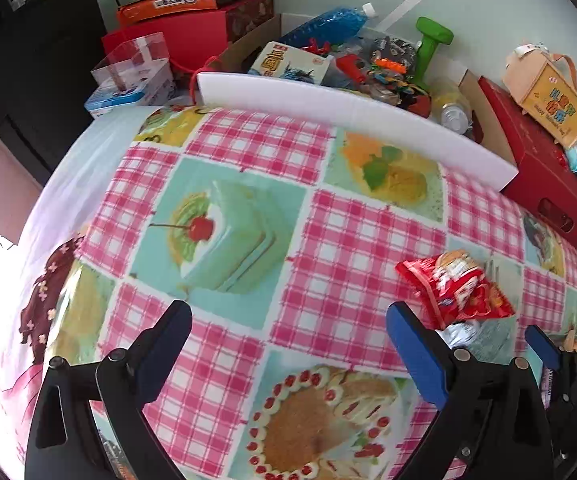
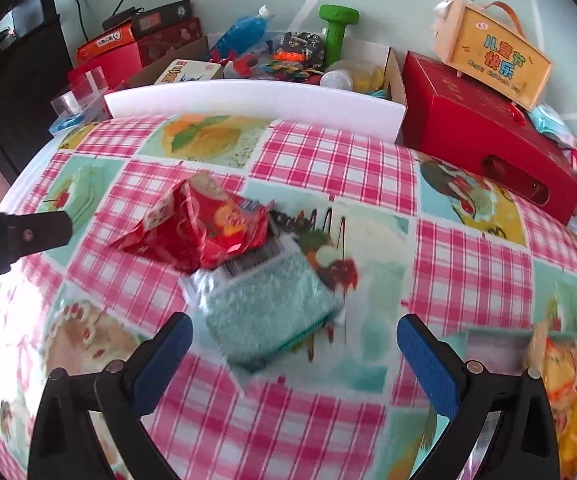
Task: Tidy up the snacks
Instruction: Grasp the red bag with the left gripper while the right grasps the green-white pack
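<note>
A red snack bag [image 2: 200,228] lies crumpled on the checked tablecloth [image 2: 328,160], its near end resting on a teal packet with a barcode label [image 2: 264,312]. My right gripper [image 2: 294,328] is open just short of the teal packet, which lies in line with the gap between its fingers. A yellow-orange snack packet [image 2: 568,380] lies at the lower right. In the left wrist view my left gripper [image 1: 288,320] is open over bare cloth, with the red bag [image 1: 460,288] just beyond its right finger. A blue pad of the right gripper's finger [image 1: 540,340] shows beside the bag.
A white foam board [image 2: 248,100] fronts a cardboard box [image 2: 394,68] holding a blue bottle [image 2: 244,32], a green dumbbell [image 2: 336,28] and toys. A red box [image 2: 480,132] carries an orange gift case [image 2: 492,60]. Red cartons [image 1: 176,28] are stacked at the back left.
</note>
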The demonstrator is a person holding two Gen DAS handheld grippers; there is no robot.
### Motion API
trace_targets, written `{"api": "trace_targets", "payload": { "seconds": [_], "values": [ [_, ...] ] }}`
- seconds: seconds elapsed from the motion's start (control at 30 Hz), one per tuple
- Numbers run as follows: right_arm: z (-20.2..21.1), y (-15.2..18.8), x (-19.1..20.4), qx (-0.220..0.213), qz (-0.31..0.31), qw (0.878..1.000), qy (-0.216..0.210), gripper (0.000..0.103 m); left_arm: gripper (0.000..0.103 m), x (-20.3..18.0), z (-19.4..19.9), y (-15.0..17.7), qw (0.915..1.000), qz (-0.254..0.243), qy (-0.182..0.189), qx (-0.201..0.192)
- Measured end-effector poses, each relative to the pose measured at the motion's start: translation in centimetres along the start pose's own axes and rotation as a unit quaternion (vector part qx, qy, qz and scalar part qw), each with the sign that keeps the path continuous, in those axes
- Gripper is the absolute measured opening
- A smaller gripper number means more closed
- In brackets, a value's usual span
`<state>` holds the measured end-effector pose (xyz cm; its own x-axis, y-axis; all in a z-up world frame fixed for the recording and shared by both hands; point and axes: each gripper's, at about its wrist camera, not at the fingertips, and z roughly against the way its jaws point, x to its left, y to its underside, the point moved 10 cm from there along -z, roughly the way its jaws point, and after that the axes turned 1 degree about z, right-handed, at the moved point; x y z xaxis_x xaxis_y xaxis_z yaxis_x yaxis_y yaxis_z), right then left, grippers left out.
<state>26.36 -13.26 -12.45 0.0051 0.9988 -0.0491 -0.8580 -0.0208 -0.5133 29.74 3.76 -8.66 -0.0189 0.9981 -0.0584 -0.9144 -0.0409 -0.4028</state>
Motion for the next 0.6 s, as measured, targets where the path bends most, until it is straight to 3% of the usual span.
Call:
{"api": "trace_targets", "payload": {
  "seconds": [0.2,0.37,0.6],
  "values": [
    [-0.2,-0.8,-2.2,-0.006,-0.031,0.999,0.010,0.103,0.098,-2.7,0.4,-1.5,0.9977,0.025,0.063,0.006],
    [-0.6,-1.0,-3.2,-0.007,-0.043,0.999,0.012,0.101,0.098,-6.9,-0.5,-1.8,0.9941,0.012,0.105,0.023],
    [-0.8,-0.7,-3.0,0.001,-0.049,0.999,-0.001,0.078,0.096,-9.8,-2.8,-0.9,0.9902,0.016,0.128,0.053]
  ]
}}
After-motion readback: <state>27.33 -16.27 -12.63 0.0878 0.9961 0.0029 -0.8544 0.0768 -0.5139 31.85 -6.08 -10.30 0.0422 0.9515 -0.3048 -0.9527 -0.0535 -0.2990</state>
